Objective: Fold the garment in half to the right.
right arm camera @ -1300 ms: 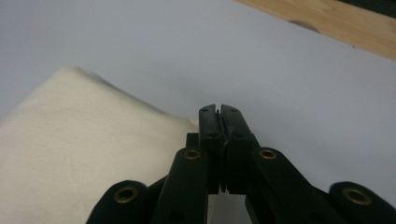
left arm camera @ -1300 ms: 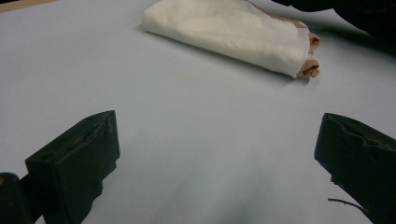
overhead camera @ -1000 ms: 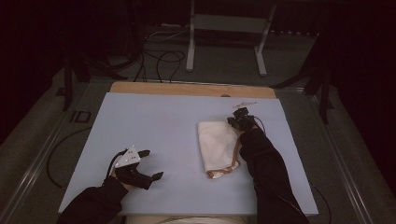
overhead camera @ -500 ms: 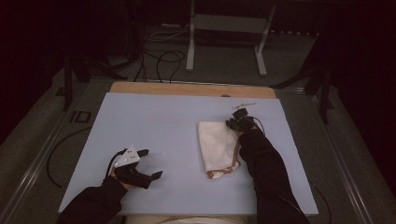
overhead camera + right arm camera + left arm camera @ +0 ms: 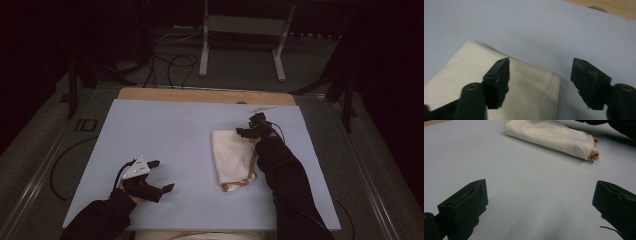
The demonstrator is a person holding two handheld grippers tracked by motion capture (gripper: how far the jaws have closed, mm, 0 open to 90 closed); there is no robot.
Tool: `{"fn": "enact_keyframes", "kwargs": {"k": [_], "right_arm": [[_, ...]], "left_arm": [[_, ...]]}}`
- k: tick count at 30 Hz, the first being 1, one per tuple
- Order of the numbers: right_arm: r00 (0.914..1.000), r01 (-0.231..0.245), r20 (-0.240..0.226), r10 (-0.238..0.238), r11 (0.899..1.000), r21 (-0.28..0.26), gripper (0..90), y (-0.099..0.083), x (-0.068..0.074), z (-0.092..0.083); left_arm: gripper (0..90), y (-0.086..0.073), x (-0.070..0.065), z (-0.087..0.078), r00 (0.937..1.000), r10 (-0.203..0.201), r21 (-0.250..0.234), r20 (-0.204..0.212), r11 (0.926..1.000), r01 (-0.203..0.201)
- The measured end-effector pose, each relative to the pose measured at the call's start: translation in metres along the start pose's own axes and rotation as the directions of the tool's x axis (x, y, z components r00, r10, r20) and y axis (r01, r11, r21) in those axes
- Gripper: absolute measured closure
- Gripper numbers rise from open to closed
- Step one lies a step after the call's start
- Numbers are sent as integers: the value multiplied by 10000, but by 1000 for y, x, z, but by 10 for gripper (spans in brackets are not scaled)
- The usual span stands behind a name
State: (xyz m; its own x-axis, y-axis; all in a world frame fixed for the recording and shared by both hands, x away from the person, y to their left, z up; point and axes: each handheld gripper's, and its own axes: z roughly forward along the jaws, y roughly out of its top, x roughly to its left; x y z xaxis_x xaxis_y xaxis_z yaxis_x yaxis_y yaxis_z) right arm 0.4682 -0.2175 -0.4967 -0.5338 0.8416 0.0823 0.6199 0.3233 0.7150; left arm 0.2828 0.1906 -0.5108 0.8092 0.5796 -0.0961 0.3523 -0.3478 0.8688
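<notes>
Right gripper (image 5: 540, 83), jaws open, straddles cloth (image 5: 231, 157) corner right of center: probably should close squarely on hem; left gripper (image 5: 159, 176) open, lower left.

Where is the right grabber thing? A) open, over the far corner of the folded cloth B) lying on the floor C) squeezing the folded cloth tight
A: in the right gripper view the right gripper has its jaws spread apart over the folded cloth's corner.
</notes>
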Motion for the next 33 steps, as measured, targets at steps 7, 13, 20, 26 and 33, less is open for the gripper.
{"fn": "enact_keyframes", "kwargs": {"k": [7, 13, 20, 26, 33], "right_arm": [[9960, 184, -882, -169, 9997, 165, 131, 6, 9, -5], [9890, 435, -1422, -418, 9990, 92, 109, 8, 18, -8], [9833, 639, -1709, -631, 9980, -10, 109, 10, 28, -12], [9800, 875, -1771, -904, 9959, -238, 107, 11, 34, -19], [9786, 1008, -1773, -1048, 9944, -310, 107, 8, 36, -29]], "left_arm": [[10, 0, 0, -1, 10000, 33, 24, -13, 10000, -33], [10, 0, 1, -2, 10000, -5, 42, -36, 10000, 5], [10, 0, 4, -2, 10000, -55, 72, -83, 10000, 55], [10, -2, 8, -4, 9997, -119, 144, -216, 9998, 122], [10, -2, 8, -6, 9997, -92, 129, -247, 9999, 95]]}}
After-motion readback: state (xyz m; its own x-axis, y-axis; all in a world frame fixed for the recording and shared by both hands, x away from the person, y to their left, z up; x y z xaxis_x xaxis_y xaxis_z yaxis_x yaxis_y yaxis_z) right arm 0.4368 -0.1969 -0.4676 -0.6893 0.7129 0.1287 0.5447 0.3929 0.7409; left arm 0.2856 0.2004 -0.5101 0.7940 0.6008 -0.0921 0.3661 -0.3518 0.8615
